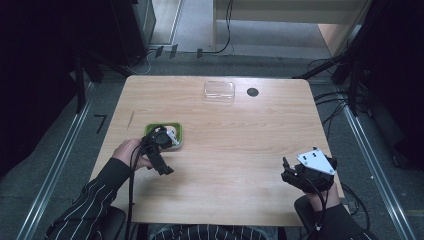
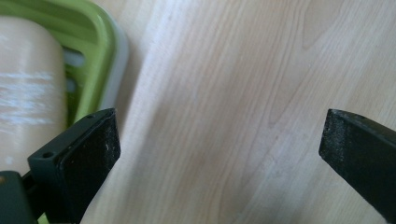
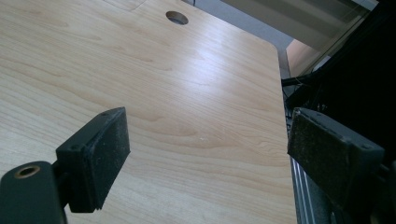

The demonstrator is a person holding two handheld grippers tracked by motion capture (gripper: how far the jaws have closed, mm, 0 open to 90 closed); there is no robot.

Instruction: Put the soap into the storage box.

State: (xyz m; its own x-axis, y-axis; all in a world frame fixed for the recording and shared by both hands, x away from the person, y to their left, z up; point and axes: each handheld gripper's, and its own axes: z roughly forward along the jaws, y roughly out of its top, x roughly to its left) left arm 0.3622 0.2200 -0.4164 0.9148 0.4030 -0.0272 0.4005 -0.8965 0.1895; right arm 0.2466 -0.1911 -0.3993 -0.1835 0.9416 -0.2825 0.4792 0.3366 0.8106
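Observation:
A small green tray (image 1: 150, 128) sits left of the table's middle with a beige, roll-like object (image 1: 172, 132) in it. My left gripper (image 1: 167, 140) hovers at the tray's right edge, tilted down. In the left gripper view it (image 2: 219, 135) is open over bare wood, with the green tray (image 2: 100, 37) and the beige object (image 2: 28, 93) just beyond its left pad (image 2: 91, 154). My right gripper (image 1: 289, 169) rests near the table's front right corner. In the right gripper view it (image 3: 210, 140) stands open with nothing between its pads.
A clear plastic container (image 1: 219, 91) lies at the back middle of the wooden table (image 1: 235, 150). A round cable hole (image 1: 252, 92) (image 3: 177, 17) is beside it. The table's right edge (image 3: 282, 116) runs close to my right gripper, with cables and dark stands beyond.

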